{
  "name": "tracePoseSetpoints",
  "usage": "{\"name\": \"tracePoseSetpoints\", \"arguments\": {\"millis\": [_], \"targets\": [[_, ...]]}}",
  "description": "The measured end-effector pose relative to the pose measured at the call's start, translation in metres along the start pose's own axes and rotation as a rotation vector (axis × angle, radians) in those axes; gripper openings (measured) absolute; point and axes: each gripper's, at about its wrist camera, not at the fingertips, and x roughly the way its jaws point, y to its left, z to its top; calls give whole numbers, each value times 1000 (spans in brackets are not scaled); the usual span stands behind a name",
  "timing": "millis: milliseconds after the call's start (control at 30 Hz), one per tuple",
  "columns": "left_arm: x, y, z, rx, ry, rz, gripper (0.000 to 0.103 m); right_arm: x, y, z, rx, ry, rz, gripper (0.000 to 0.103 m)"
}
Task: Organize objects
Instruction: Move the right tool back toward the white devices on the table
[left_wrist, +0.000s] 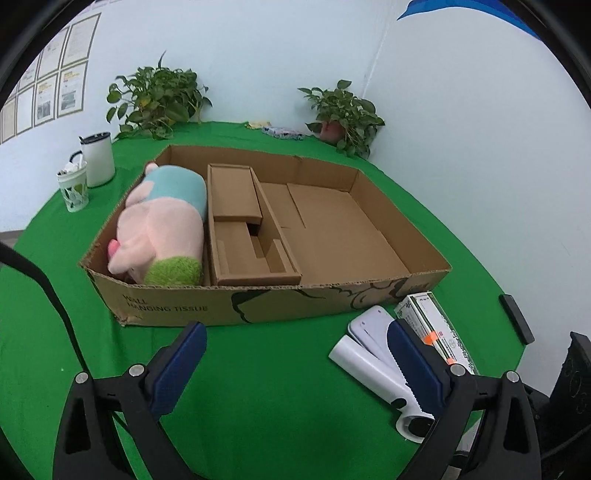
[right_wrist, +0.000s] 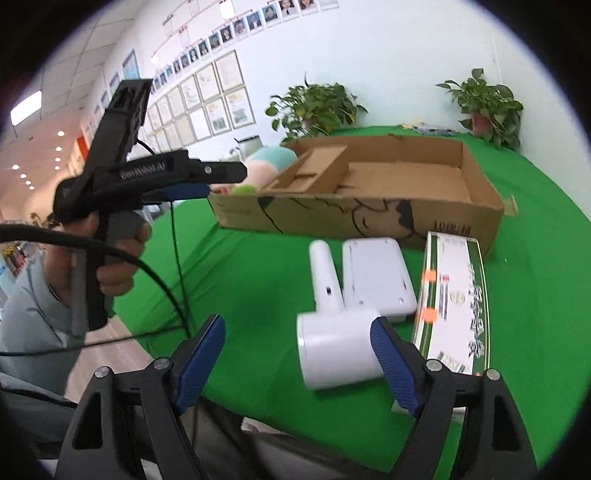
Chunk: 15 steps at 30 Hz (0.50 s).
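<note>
Both the left gripper (left_wrist: 295, 363) and right gripper (right_wrist: 299, 354) gape wide and empty, white handheld dryer-shaped plastic device (right_wrist: 338, 332) lying lower centre on green cloth (right_wrist: 258, 280) outside brown cardboard tray (right_wrist: 484, 206); risk: rounded body squirts from pads if pinched off-centre.

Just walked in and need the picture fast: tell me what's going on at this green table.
A person is tidying things into a shallow cardboard box, with a two-finger gripper in each hand. A plush pig and a smaller cardboard tray already lie inside. Both the left gripper and the right gripper are open and empty. Still out on the cloth, in front of the box: a white handheld device, a flat white device and a green-and-white carton.
</note>
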Motion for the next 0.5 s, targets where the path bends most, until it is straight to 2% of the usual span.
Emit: {"name": "tracePoseSetpoints", "arguments": {"millis": [67, 233, 333, 367, 400, 467, 500], "targets": [[12, -1, -2, -2, 32, -36, 99, 7, 1, 1, -3, 11, -41, 81], [43, -10, -9, 34, 109, -38, 99, 25, 9, 7, -75, 43, -148, 79], [51, -14, -14, 46, 131, -54, 99, 31, 15, 1, -100, 71, -196, 65], [51, -14, -16, 49, 132, -62, 99, 32, 15, -1, -98, 76, -190, 60], [51, -14, -17, 51, 136, -73, 99, 29, 16, -3, -85, 76, -145, 60], [54, -11, -20, 51, 156, -109, 99, 17, 23, -6, -34, 54, -2, 61], [56, -9, -21, 45, 169, -129, 98, 14, 26, -8, -26, 45, 32, 70]]}}
